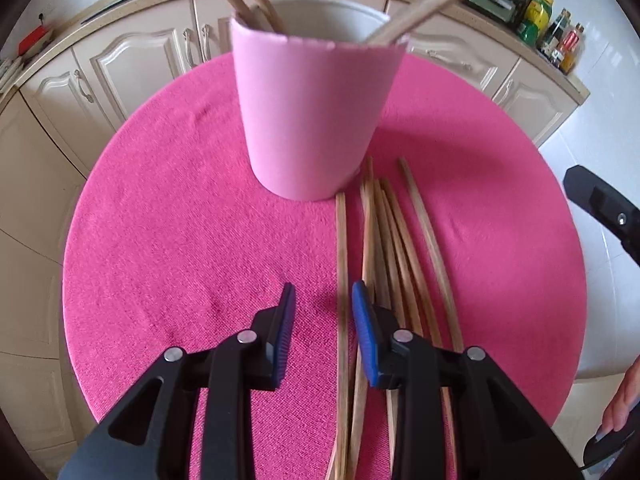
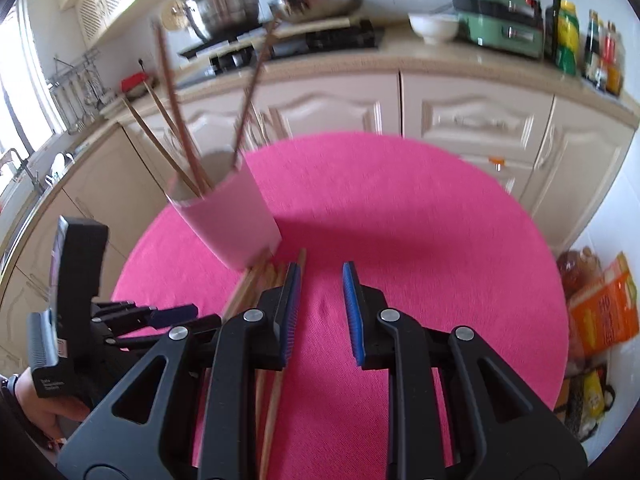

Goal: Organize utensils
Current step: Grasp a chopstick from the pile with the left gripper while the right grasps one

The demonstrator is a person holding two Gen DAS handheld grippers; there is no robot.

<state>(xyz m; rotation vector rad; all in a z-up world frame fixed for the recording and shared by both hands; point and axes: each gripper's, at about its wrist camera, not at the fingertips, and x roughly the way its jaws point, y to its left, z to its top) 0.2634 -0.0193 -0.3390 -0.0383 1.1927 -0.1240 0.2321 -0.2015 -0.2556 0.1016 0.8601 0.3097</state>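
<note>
Chopsticks (image 1: 384,248) lie loose on our pink tablecloth (image 1: 180,220), just near of the pink cup (image 1: 312,116). Our left gripper (image 1: 322,332) gapes empty astride the leftmost stick; our right gripper (image 2: 320,312) gapes empty too. Closing off-centre, we risk scattering neighbours.

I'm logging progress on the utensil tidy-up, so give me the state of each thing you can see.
pink cup: upright on the pink mat, some chopsticks already inside.
loose chopsticks: lying flat beside the cup.
left gripper: open, one chopstick between its pads.
right gripper: open, empty.
</note>
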